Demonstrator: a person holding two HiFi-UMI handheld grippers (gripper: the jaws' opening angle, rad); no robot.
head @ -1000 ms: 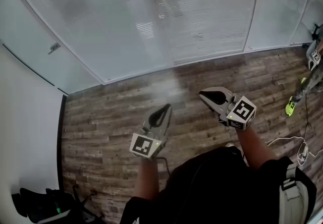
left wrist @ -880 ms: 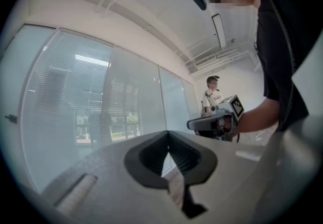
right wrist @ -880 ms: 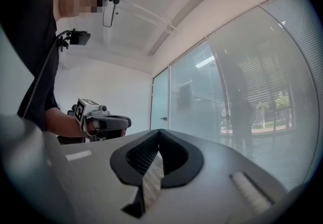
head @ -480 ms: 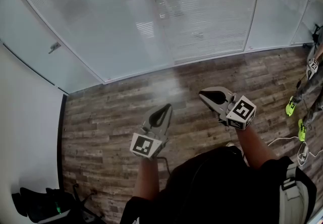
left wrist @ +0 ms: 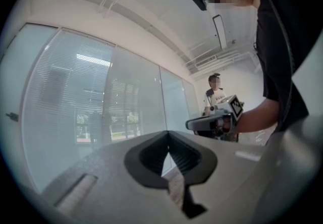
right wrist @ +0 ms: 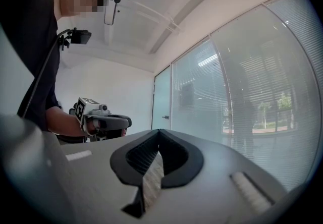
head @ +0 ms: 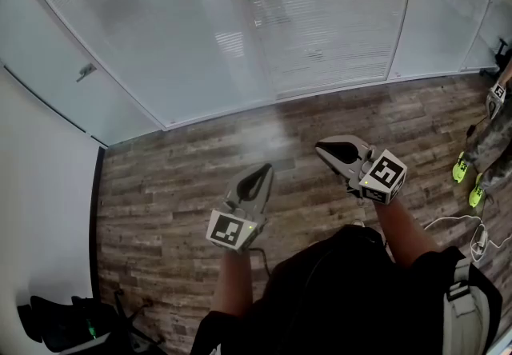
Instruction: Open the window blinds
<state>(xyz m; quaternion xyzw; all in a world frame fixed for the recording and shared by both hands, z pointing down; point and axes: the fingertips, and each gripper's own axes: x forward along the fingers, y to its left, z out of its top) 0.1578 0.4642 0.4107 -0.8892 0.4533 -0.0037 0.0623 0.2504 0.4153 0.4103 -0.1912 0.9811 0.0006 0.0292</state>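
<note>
The left hand-held gripper (head: 262,172) and right hand-held gripper (head: 322,151) are both clenched on nothing, side by side above the wooden floor (head: 176,177). The blinds (head: 336,17) hang ahead, well apart from both.

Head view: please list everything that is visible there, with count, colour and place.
window blinds: several panels, white, behind the glass wall, top.
door handle: one, grey, upper left on the glass.
floor: one, brown-grey wood planks, below the glass.
dark gear: one heap, black, bottom left corner.
shoes: two, yellow-green, on another person, right edge.
cable: one, white, floor, lower right.
left gripper: one, grey, shut, empty, centre.
right gripper: one, grey, shut, empty, beside it.
</note>
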